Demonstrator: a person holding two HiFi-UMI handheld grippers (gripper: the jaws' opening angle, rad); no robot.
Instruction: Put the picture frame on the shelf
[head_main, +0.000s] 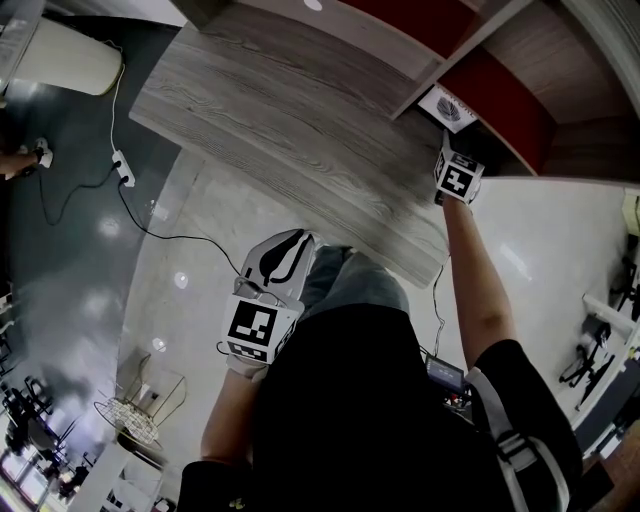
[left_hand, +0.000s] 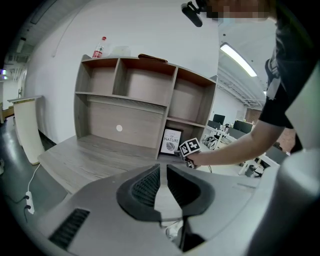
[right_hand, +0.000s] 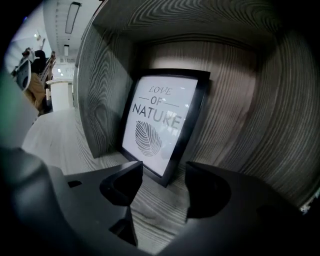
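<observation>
Standing upright in the lower right compartment of the shelf (left_hand: 125, 100), the picture frame (right_hand: 162, 125) is leaning its top edge back against the compartment's rear wall. Its foot is resting on the compartment floor, and its long axis is running nearly vertical with a slight backward tilt. The right hand-held gripper (right_hand: 162, 182) is facing it squarely from the front with its jaws spread apart and gripping nothing. The frame lies straight ahead and very close. Its near bottom corner is pointing into the gap between the jaw tips, and neither pad is pressing on it. The frame's face is turning a little toward the compartment's left side wall (right_hand: 102, 90), so the jaws are lining up with the frame's right-hand edge, not its middle. In the head view the right arm is reaching across the bench (head_main: 280, 130) into that compartment, so this hand-held gripper is by far the nearer one to the frame. The left hand-held gripper (left_hand: 163, 185) is hanging low by the person's body, well apart from the shelf. Its jaws are drawn all but together and holding nothing, and from there the frame is showing far off, ahead and slightly to the right. Judging from how things are lying, the frame is already sitting where the task wants it, so any withdrawal looks as if it should run straight back along the jaw line to avoid catching that near corner.
</observation>
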